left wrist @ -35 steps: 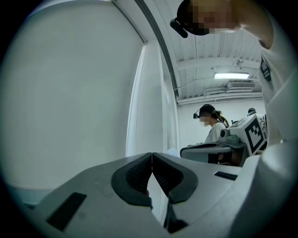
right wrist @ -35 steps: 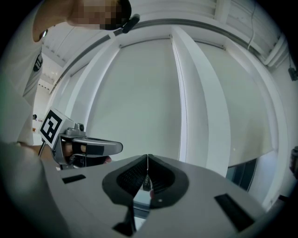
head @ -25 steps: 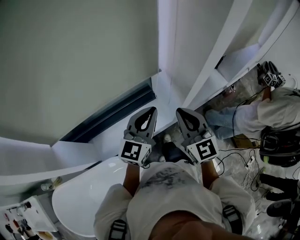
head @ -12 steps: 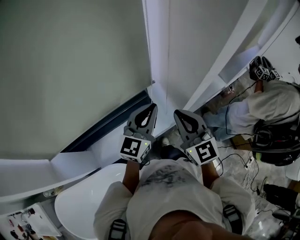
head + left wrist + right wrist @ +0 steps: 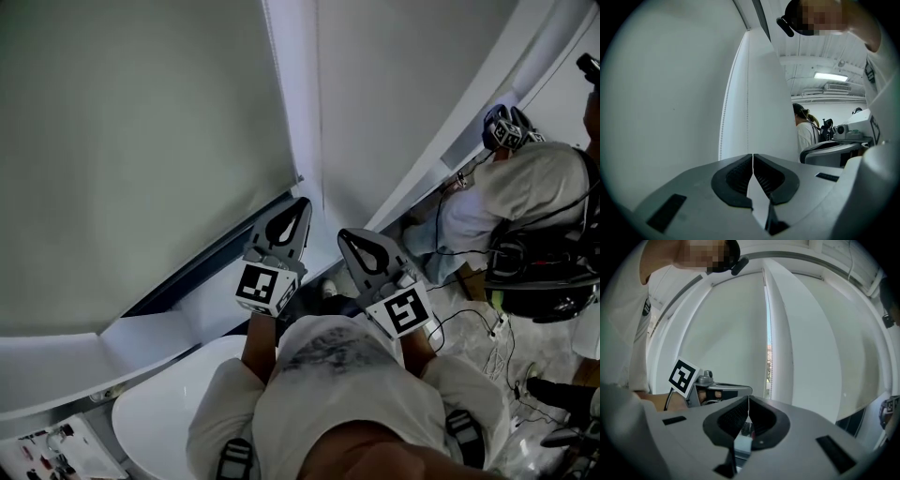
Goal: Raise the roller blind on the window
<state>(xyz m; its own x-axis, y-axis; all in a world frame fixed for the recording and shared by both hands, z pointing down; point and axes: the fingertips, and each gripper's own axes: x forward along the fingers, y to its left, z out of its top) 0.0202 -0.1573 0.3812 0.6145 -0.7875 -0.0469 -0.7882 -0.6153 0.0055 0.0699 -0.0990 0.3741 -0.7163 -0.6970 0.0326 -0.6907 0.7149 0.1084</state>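
1. Covering most of the window, the blind [image 5: 141, 141] hangs low at the left of the head view; only a dark strip [image 5: 220, 251] shows under its bottom edge.
2. A second pale panel [image 5: 403, 94] fills the space to the right, with a white upright [image 5: 292, 94] between the two.
3. The person's shirt [image 5: 347, 403] fills the bottom of the head view, with a round white table [image 5: 159, 412] below the sill at lower left.
4. Another person [image 5: 525, 187] bends over at the right edge, with cables [image 5: 469, 323] on the floor beside them.
5. The left gripper [image 5: 300, 202] points level at the blind's lower right corner, near it but apart. In its own view its jaws are pressed together with nothing between them.
6. The right gripper [image 5: 346, 234] sits just beside the left one, a little lower in the head view, aimed at the upright. Its jaws are also pressed together and empty.
7. The left gripper's marker cube [image 5: 684, 376] shows in the right gripper view, left of the right jaws.
8. A bead chain [image 5: 725, 117] hangs along the blind's edge against the upright, ahead of both grippers and touched by neither.
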